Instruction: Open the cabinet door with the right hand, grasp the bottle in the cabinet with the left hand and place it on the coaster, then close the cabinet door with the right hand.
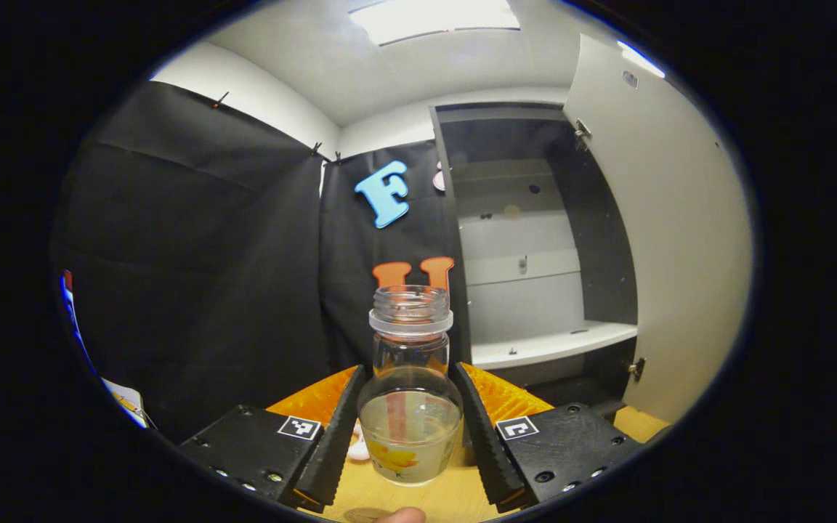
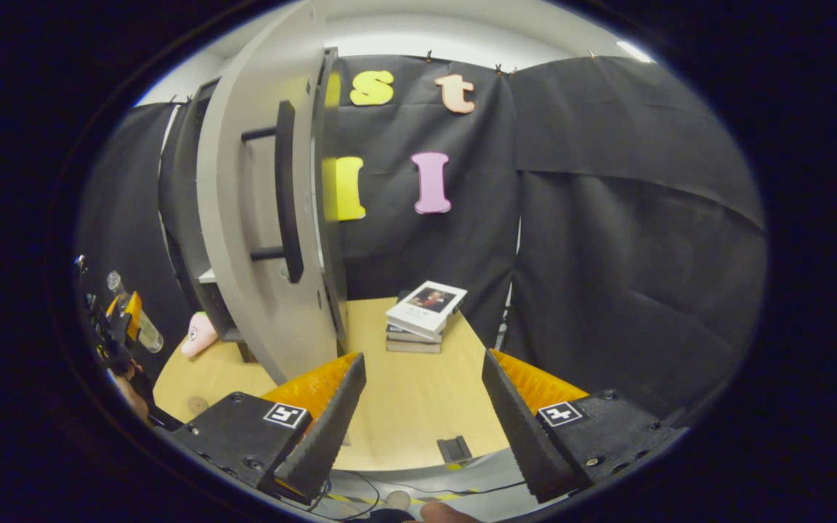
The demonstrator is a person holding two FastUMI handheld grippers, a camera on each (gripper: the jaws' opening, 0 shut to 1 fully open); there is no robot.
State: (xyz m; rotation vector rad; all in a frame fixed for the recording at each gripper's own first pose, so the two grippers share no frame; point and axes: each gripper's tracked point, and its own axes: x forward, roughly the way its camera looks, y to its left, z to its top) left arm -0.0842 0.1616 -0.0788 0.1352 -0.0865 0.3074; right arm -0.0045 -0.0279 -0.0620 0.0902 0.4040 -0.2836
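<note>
A clear, capless bottle [image 1: 410, 396] with a little liquid in it stands upright between the fingers of my left gripper [image 1: 410, 436], which is shut on its sides. It is outside the cabinet [image 1: 535, 240], above the wooden table [image 1: 455, 497]. In the right gripper view the same bottle [image 2: 148, 335] and left gripper [image 2: 117, 330] show small at the far left. A small round coaster [image 2: 197, 404] lies on the table below them. My right gripper [image 2: 422, 428] is open and holds nothing, just right of the open cabinet door [image 2: 244, 240] and its black bar handle [image 2: 286, 192].
The cabinet's white shelf [image 1: 556, 341] is bare, and the door [image 1: 665, 240] swings out on its right. A stack of books [image 2: 426, 316] sits at the back of the table [image 2: 404, 407]. A pink toy [image 2: 199, 334] lies near the cabinet's foot.
</note>
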